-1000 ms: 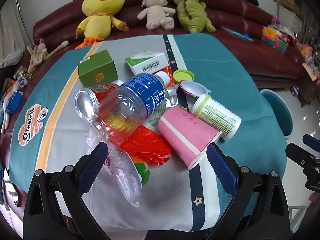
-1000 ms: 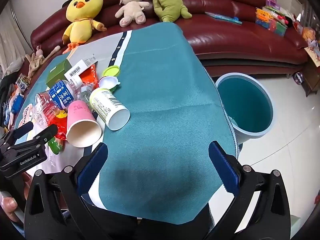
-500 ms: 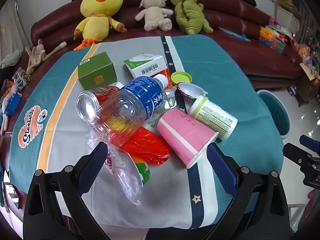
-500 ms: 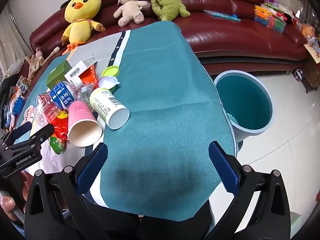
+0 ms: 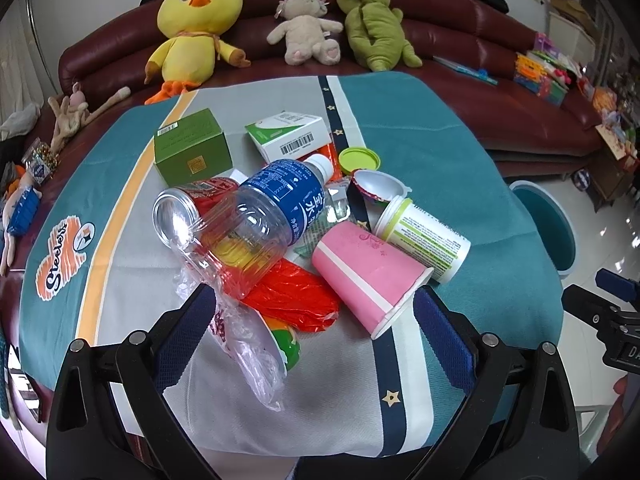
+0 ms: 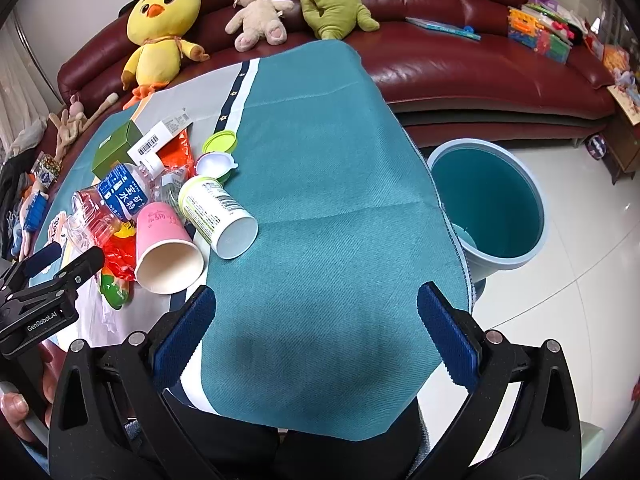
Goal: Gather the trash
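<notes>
A pile of trash lies on the table: a clear water bottle (image 5: 256,224) with a blue label, a pink paper cup (image 5: 366,276) on its side, a white and green cup (image 5: 424,238), a red wrapper (image 5: 296,296), a clear plastic bag (image 5: 248,344), a green box (image 5: 192,148), a white carton (image 5: 290,136) and a green lid (image 5: 359,159). My left gripper (image 5: 310,334) is open, just short of the pile's near edge. My right gripper (image 6: 316,334) is open and empty over bare teal cloth, right of the pink cup (image 6: 166,248). The blue bin (image 6: 488,204) stands on the floor.
A red sofa (image 5: 460,64) with a yellow chick toy (image 5: 192,28), a beige toy (image 5: 306,28) and a green toy (image 5: 374,26) runs behind the table. Toys and boxes (image 6: 548,32) lie on the sofa's right end. The cloth's right edge (image 6: 444,208) overhangs near the bin.
Both grippers have drifted back slightly; the pile and the bin sit a little farther off. Nothing was taken hold of and no trash has moved.
</notes>
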